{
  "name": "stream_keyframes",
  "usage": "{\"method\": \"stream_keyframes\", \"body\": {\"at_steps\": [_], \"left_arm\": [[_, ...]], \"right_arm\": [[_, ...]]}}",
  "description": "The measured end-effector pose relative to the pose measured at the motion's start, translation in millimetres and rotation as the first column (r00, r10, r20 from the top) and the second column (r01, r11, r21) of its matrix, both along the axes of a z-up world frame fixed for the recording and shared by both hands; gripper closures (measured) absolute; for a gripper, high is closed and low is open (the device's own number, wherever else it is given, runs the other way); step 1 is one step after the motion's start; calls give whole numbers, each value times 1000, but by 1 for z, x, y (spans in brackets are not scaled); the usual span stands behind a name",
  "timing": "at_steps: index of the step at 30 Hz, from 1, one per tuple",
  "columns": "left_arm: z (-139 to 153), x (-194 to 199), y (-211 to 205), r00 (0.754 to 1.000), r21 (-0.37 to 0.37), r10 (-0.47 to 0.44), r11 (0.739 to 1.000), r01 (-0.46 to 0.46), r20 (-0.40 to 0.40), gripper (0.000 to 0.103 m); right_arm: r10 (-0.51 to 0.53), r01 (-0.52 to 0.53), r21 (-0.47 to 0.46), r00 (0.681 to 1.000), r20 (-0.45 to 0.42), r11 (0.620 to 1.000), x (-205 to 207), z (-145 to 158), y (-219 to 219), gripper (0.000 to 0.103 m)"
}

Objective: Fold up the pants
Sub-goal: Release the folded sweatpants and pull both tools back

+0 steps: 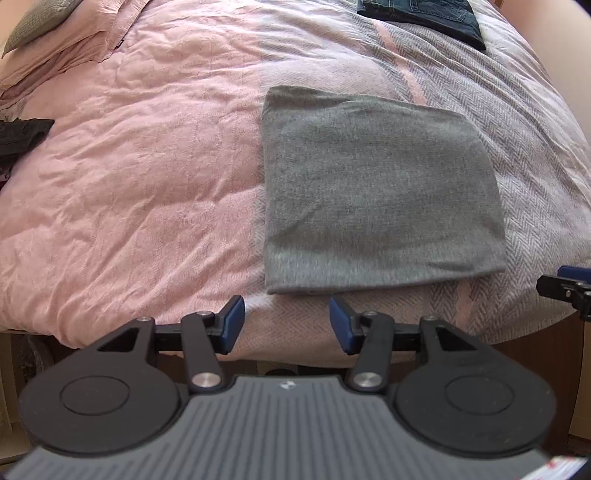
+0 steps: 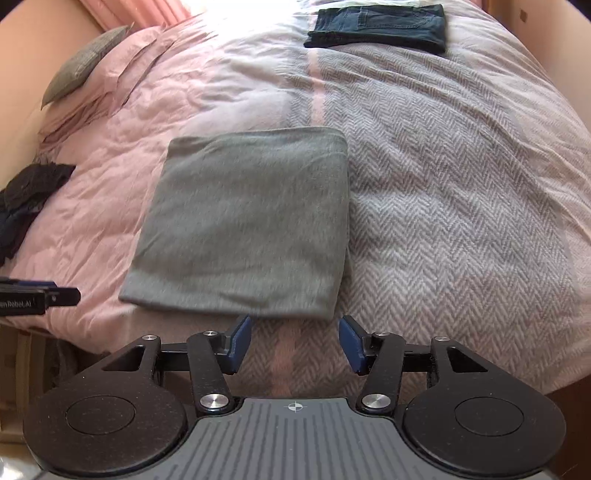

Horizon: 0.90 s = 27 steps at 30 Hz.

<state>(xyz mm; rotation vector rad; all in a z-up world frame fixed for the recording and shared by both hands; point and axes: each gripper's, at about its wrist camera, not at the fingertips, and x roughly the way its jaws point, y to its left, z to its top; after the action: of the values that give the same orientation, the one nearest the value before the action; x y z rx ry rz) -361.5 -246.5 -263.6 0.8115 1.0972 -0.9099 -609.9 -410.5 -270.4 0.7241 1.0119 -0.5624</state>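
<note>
Plain grey pants [image 2: 243, 221], pink duvet [image 1: 129, 166], grey-and-white herringbone blanket [image 2: 461, 221] with a pink stripe, dark blue jeans [image 2: 380, 26], grey pillow [image 2: 85, 62], black clothes [image 2: 33, 188], black hand-held grippers with blue pads [image 1: 234, 317]

Pretty much all you could see was a bed [image 2: 461, 229], filling everything ahead of the hand-held gripper [image 2: 294, 343]. It had a crinkly pink duvet [image 1: 129, 177] on the left half and a grey-pink herringbone blanket [image 2: 461, 192] on the right. Pink pillows [image 2: 122, 62] and a grey cushion [image 2: 85, 62] sat far-left, with a pink curtain [image 2: 129, 11] behind them. Bright daylight washed out the far end. The walls looked peachy.
</note>
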Motion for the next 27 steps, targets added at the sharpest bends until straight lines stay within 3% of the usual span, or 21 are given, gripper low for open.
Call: {"method": "stream_keyframes", "body": {"at_steps": [12, 16, 27], "left_arm": [[50, -22, 24, 999, -53, -48, 997, 48, 5, 51], [59, -23, 35, 999, -73, -38, 997, 38, 4, 43], [70, -17, 46, 998, -93, -58, 994, 58, 3, 43]], "right_arm": [[22, -20, -68, 1000, 19, 997, -9, 63, 18, 52], [10, -9, -74, 1000, 22, 997, -13, 71, 23, 52], [-4, 6, -82, 1000, 24, 997, -14, 85, 34, 52]]}}
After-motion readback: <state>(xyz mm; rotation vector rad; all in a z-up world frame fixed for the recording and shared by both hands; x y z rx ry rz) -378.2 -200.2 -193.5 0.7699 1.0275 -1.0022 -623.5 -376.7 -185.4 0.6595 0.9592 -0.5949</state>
